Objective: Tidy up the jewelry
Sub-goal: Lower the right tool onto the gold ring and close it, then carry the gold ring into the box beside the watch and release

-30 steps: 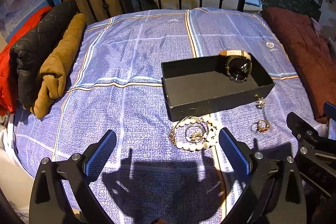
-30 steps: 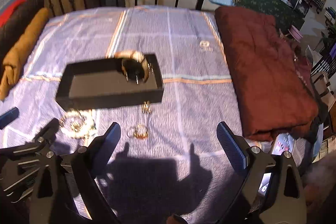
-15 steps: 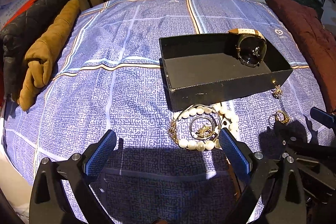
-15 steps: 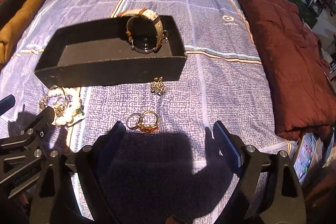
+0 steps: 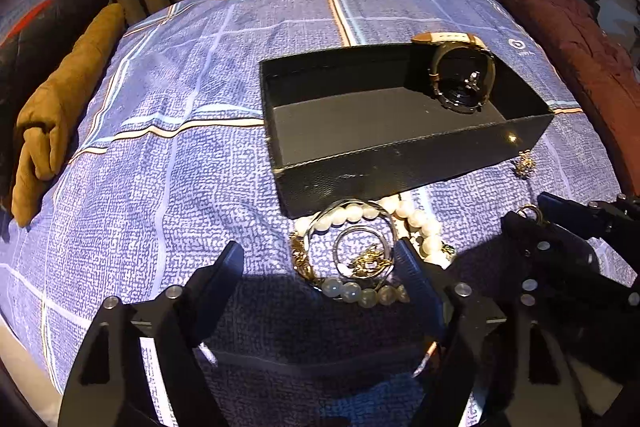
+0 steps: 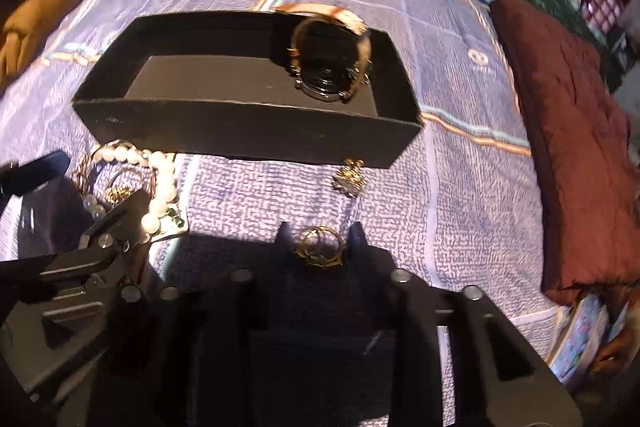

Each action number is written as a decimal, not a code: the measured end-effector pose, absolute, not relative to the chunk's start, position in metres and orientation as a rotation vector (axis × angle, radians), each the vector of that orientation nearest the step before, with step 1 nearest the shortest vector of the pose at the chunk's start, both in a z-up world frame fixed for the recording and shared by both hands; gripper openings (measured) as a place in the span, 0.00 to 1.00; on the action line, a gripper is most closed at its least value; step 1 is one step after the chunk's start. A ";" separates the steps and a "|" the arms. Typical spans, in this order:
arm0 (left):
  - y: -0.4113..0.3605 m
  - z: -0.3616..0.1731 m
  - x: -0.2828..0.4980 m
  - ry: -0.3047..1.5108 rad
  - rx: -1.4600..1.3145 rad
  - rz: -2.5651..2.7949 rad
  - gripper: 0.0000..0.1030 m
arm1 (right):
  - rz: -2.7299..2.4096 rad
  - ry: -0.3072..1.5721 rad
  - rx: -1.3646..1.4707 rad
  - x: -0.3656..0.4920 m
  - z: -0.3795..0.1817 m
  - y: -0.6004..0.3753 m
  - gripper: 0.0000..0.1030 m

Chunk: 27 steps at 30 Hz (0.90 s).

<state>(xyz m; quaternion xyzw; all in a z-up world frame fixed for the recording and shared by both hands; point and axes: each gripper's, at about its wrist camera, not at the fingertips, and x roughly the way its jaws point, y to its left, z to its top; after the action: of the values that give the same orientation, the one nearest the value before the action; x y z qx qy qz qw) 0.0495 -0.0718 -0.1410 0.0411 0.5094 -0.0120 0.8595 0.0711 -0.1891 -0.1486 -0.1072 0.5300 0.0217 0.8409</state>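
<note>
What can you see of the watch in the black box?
The watch stands on edge at the far right end of the black box, leaning on the back wall. Its round dark face tilts toward the cameras, in a gold-looking case with small lugs. The pale, tan-edged strap loops above the rim. Nothing else lies in the box; no gripper touches it.
</note>
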 end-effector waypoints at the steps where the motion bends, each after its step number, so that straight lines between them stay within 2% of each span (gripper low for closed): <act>1: -0.073 -0.140 0.050 1.068 0.089 -0.033 0.63 | 0.041 1.112 -0.251 0.070 -0.149 -0.185 0.24; 4: -0.073 -0.138 0.050 1.068 0.087 -0.057 0.48 | 0.043 1.110 -0.220 0.069 -0.149 -0.188 0.24; 7: -0.069 -0.135 0.049 1.064 0.058 -0.055 0.41 | 0.049 1.114 -0.167 0.071 -0.145 -0.197 0.24; 27: -0.050 -0.055 0.034 0.913 -0.093 -0.088 0.41 | 0.075 0.993 -0.033 0.058 -0.072 -0.218 0.24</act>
<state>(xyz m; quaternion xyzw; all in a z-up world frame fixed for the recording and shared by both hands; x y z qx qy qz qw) 0.0336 -0.0499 -0.0548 -0.0450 0.4405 -0.0423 0.8956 0.0575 -0.2185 -0.0716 -0.0157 0.4762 0.0362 0.8785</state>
